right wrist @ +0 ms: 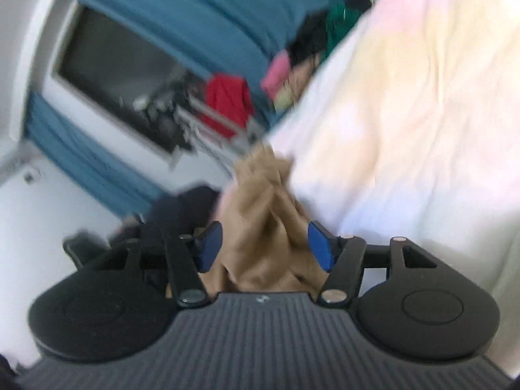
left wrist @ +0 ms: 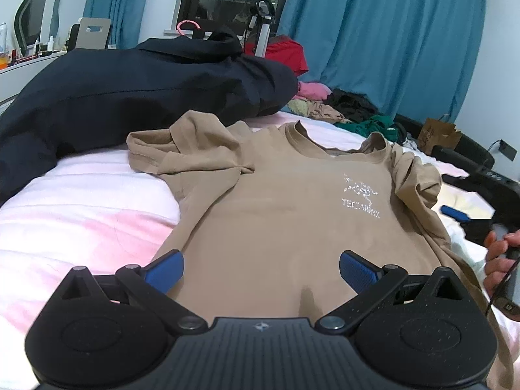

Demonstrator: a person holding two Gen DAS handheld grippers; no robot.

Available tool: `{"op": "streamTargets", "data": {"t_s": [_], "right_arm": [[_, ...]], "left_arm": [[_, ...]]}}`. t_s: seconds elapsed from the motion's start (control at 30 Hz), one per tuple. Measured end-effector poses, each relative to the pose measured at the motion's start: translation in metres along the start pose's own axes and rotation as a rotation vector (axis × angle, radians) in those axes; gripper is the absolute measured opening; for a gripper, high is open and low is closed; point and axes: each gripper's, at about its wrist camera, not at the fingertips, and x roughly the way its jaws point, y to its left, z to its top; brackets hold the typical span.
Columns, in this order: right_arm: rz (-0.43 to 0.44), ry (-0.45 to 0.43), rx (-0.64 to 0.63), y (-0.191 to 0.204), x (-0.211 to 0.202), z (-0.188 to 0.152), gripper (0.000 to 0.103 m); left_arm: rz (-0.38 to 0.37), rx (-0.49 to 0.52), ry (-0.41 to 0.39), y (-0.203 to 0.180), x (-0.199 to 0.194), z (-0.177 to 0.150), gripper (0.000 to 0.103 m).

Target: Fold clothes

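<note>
A tan T-shirt (left wrist: pixel 279 208) with a white chest logo lies front up on the pink and white bed cover (left wrist: pixel 81 214). Its left sleeve is crumpled and folded inward. My left gripper (left wrist: pixel 261 269) is open and empty, low over the shirt's lower part, blue pads spread to either side. My right gripper (right wrist: pixel 265 247) is open in a blurred, tilted view, with bunched tan shirt fabric (right wrist: pixel 263 214) between its blue pads; the pads do not press it. The right gripper also shows at the right edge of the left wrist view (left wrist: pixel 455 216), held by a hand (left wrist: pixel 497 260).
A large dark navy garment (left wrist: pixel 136 91) lies on the bed behind the shirt. A pile of pink, black, green and beige clothes (left wrist: pixel 344 107) sits at the back right. Teal curtains (left wrist: pixel 390 32), a window and a red garment (left wrist: pixel 286 52) are beyond.
</note>
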Motion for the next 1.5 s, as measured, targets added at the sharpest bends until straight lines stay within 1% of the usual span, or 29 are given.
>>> {"op": "streamTargets", "data": {"t_s": [0.07, 0.1, 0.13, 0.17, 0.2, 0.23, 0.3, 0.4, 0.43, 0.53, 0.57, 0.63, 0.73, 0.77, 0.8, 0.83, 0.87, 0.9, 0.93, 0.97, 1.07, 1.13, 1.17, 1.2, 1.23, 1.3, 1.33, 1.43, 1.5], "right_arm": [[-0.004, 0.073, -0.037, 0.006, 0.019, -0.006, 0.060], [-0.009, 0.104, -0.057, 0.009, 0.027, -0.009, 0.059], [-0.028, 0.110, -0.084, 0.013, 0.029, -0.010, 0.052], [-0.047, 0.116, -0.112, 0.017, 0.032, -0.011, 0.031], [-0.063, 0.118, -0.132, 0.021, 0.033, -0.011, 0.015], [-0.063, 0.098, -0.117, 0.019, 0.031, -0.008, 0.012], [-0.053, 0.046, -0.078, 0.016, 0.020, 0.005, 0.011], [-0.115, -0.090, -0.049, 0.009, -0.003, 0.031, 0.010], [-0.147, -0.148, -0.040, 0.005, -0.016, 0.039, 0.010], [-0.290, -0.325, -0.023, -0.013, -0.052, 0.057, 0.010], [-0.333, -0.365, -0.020, -0.020, -0.059, 0.059, 0.011], [-0.397, -0.418, 0.026, -0.040, -0.075, 0.062, 0.012], [-0.413, -0.422, 0.123, -0.064, -0.092, 0.062, 0.013], [-0.415, -0.423, 0.137, -0.067, -0.097, 0.062, 0.014], [-0.412, -0.416, 0.144, -0.067, -0.102, 0.061, 0.019], [-0.400, -0.403, 0.151, -0.068, -0.109, 0.060, 0.038], [-0.376, -0.394, 0.167, -0.067, -0.110, 0.056, 0.052], [-0.351, -0.385, 0.185, -0.065, -0.112, 0.052, 0.079], [-0.318, -0.373, 0.212, -0.064, -0.116, 0.046, 0.087], [-0.285, -0.351, 0.233, -0.062, -0.117, 0.040, 0.086], [-0.218, -0.229, 0.336, -0.061, -0.112, 0.024, 0.087], [-0.199, -0.135, 0.393, -0.061, -0.098, 0.010, 0.086], [-0.225, -0.102, 0.388, -0.060, -0.093, 0.005, 0.087], [-0.260, -0.071, 0.359, -0.059, -0.086, -0.002, 0.084], [-0.293, -0.043, 0.327, -0.058, -0.079, -0.007, 0.084], [-0.330, -0.030, 0.241, -0.054, -0.071, -0.013, 0.085], [-0.330, -0.042, 0.217, -0.051, -0.069, -0.014, 0.087], [-0.273, -0.120, 0.208, -0.052, -0.064, -0.011, 0.088], [-0.237, -0.172, 0.171, -0.060, -0.057, -0.007, 0.087]], "left_arm": [[0.002, 0.004, 0.009, 0.000, 0.003, -0.001, 0.103], [0.007, 0.006, 0.013, -0.001, 0.004, -0.002, 0.103], [0.009, 0.007, 0.017, -0.001, 0.005, -0.003, 0.103], [0.011, 0.008, 0.020, -0.001, 0.006, -0.003, 0.103], [0.012, 0.007, 0.023, -0.001, 0.007, -0.003, 0.103], [0.013, 0.006, 0.025, 0.000, 0.007, -0.004, 0.103], [0.014, 0.004, 0.029, 0.000, 0.009, -0.004, 0.103], [0.016, 0.008, 0.027, -0.001, 0.009, -0.004, 0.103], [0.018, 0.010, 0.027, -0.001, 0.009, -0.004, 0.103], [0.025, 0.013, 0.023, -0.002, 0.010, -0.004, 0.103], [0.028, 0.014, 0.021, -0.002, 0.011, -0.004, 0.103], [0.037, 0.016, 0.010, -0.002, 0.010, -0.003, 0.103], [0.051, 0.022, -0.005, -0.002, 0.008, -0.003, 0.103], [0.056, 0.024, -0.010, -0.001, 0.007, -0.002, 0.103], [0.061, 0.027, -0.014, -0.001, 0.006, -0.002, 0.103], [0.063, 0.025, -0.016, 0.000, 0.005, -0.002, 0.103], [0.063, 0.022, -0.016, 0.001, 0.004, -0.002, 0.103], [0.061, 0.017, -0.015, 0.001, 0.002, -0.002, 0.103], [0.059, 0.012, -0.015, 0.002, 0.000, -0.002, 0.103], [0.059, 0.012, -0.015, 0.002, -0.001, -0.002, 0.103], [0.063, 0.022, -0.018, 0.001, -0.004, -0.003, 0.103], [0.068, 0.034, -0.023, -0.001, -0.005, -0.003, 0.103], [0.070, 0.040, -0.025, -0.002, -0.006, -0.003, 0.103], [0.072, 0.046, -0.027, -0.003, -0.007, -0.004, 0.103], [0.074, 0.052, -0.029, -0.003, -0.008, -0.004, 0.103], [0.078, 0.061, -0.029, -0.005, -0.008, -0.004, 0.103], [0.078, 0.060, -0.026, -0.004, -0.007, -0.004, 0.103], [0.075, 0.054, -0.013, -0.002, -0.002, -0.004, 0.103], [0.074, 0.050, -0.006, -0.001, 0.001, -0.004, 0.103]]}}
